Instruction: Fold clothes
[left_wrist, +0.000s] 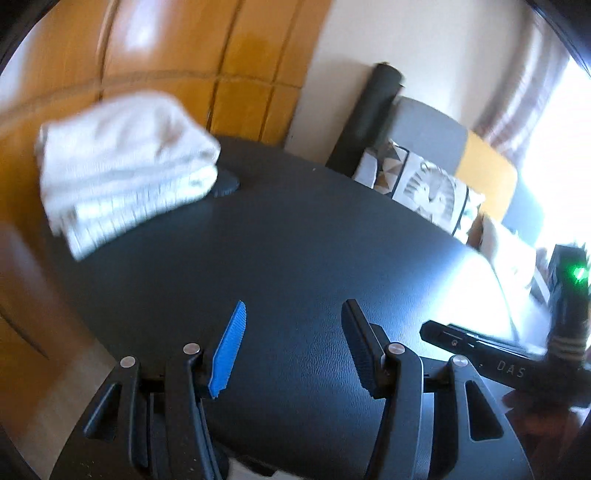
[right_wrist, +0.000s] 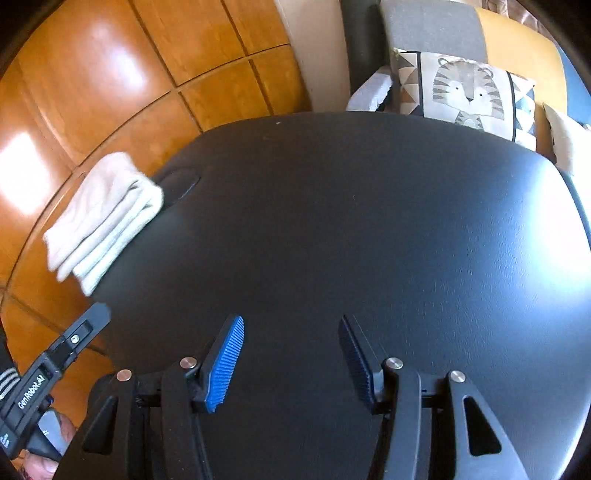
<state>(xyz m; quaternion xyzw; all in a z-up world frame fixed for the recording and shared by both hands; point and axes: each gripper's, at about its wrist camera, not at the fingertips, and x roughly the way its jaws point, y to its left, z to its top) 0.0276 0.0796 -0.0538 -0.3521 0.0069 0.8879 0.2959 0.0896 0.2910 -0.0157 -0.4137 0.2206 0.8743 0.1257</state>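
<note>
A folded white garment lies in a neat stack at the far left edge of the black table. It also shows in the right wrist view, at the table's left edge. My left gripper is open and empty above the near part of the table. My right gripper is open and empty above the near part of the table too. Each gripper's body shows at the edge of the other's view, the right gripper's body and the left gripper's body.
A grey and yellow sofa with a tiger-print cushion stands behind the table. A black roll leans on the wall. An orange tiled floor lies to the left. A small dark oval mark sits beside the garment.
</note>
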